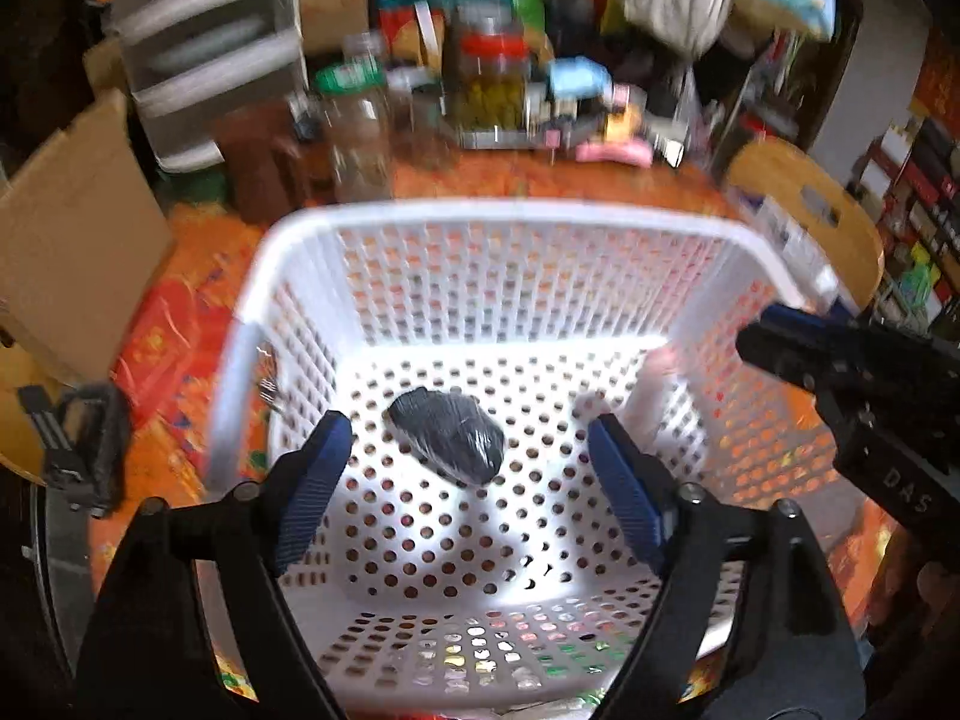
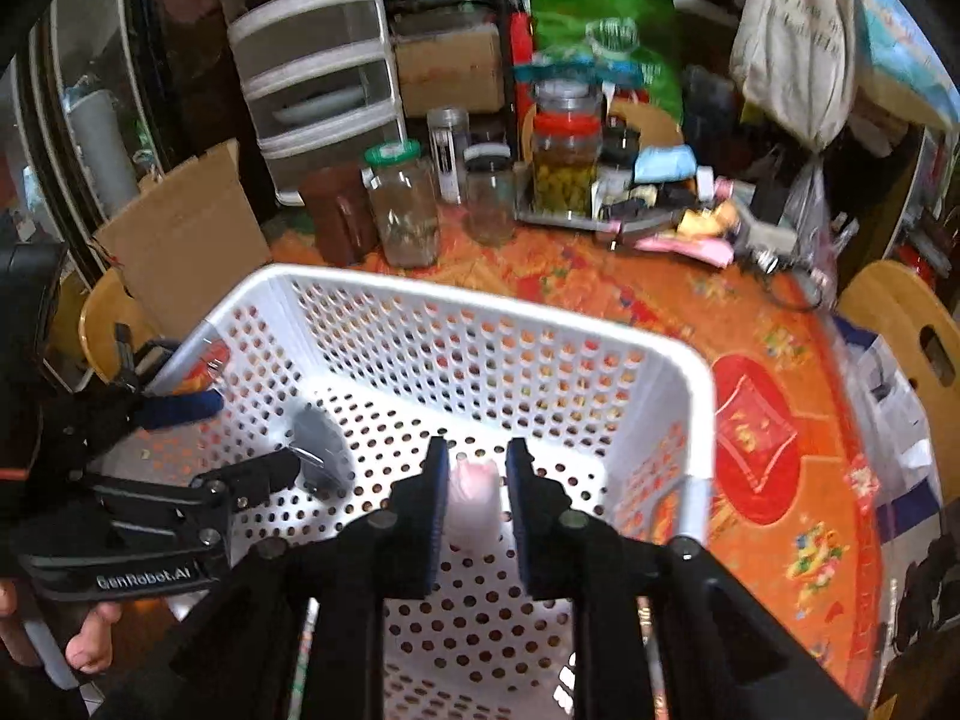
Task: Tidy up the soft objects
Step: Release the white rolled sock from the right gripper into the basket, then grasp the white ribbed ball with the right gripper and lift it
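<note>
A white perforated basket (image 1: 492, 216) stands on the orange patterned table; it also shows in the right wrist view (image 2: 480, 312). A dark wrapped soft bundle (image 1: 447, 437) lies on the basket floor, and it shows as a grey blur in the right wrist view (image 2: 321, 450). My left gripper (image 1: 465, 450) is open and empty above the basket, over the bundle. My right gripper (image 2: 477, 480) is shut on a pale pink soft object (image 2: 474, 501) and holds it above the basket floor. The right gripper also shows at the basket's right rim in the left wrist view (image 1: 774, 336).
Several glass jars (image 2: 402, 204) and a tray of clutter (image 2: 600, 204) stand at the table's far side. A cardboard box (image 2: 180, 246) and a white drawer unit (image 2: 312, 60) are at the left. Wooden chairs (image 2: 912, 348) flank the table.
</note>
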Tool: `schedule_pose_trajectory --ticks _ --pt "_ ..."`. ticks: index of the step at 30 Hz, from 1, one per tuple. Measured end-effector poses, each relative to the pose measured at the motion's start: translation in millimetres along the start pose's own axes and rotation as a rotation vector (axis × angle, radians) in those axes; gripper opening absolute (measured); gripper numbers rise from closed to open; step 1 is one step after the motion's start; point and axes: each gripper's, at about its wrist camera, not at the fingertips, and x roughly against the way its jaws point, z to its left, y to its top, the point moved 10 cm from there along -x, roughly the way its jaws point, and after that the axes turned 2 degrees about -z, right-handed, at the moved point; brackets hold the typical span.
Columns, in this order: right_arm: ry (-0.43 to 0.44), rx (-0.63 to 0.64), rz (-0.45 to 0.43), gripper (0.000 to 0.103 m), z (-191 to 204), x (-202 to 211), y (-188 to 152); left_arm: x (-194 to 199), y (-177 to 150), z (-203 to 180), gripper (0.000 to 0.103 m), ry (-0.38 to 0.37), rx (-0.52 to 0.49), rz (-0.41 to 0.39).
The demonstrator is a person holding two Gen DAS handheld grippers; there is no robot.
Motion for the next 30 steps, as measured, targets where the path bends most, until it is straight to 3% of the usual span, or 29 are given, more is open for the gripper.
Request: schedule_pose_trajectory --ticks 2,3,5,7,8,10,13,18,21,30 --pt "0.008 -0.016 -0.041 0.048 -1 29 0 31 0 2 0.080 -0.026 0.014 -0.053" --pt "0.012 -0.015 -0.070 0.054 -1 45 -2 52 -2 2 0.086 -0.040 0.018 -0.090" --pt "0.031 -0.007 -0.169 0.080 2 84 -13 88 -15 7 0.102 -0.032 0.023 -0.160" --pt "0.028 0.008 -0.252 0.095 7 118 -38 120 -37 12 0.103 -0.014 0.027 -0.217" --pt "0.028 0.019 -0.281 0.096 10 131 -55 134 -54 16 0.103 -0.018 0.040 -0.242" --pt "0.048 0.023 -0.299 0.096 19 144 -90 149 -89 21 0.103 -0.035 0.067 -0.242" --pt "0.083 -0.020 -0.251 0.097 36 140 -152 148 -150 28 0.103 -0.053 0.125 -0.191" --pt "0.120 -0.064 -0.198 0.097 57 114 -218 96 -227 14 0.103 -0.077 0.136 -0.062" --pt "0.131 -0.051 -0.140 0.094 66 91 -231 68 -249 2 0.103 -0.116 0.125 0.008" --pt "0.145 -0.002 -0.068 0.064 80 59 -237 42 -248 -1 0.103 -0.117 0.105 0.014"
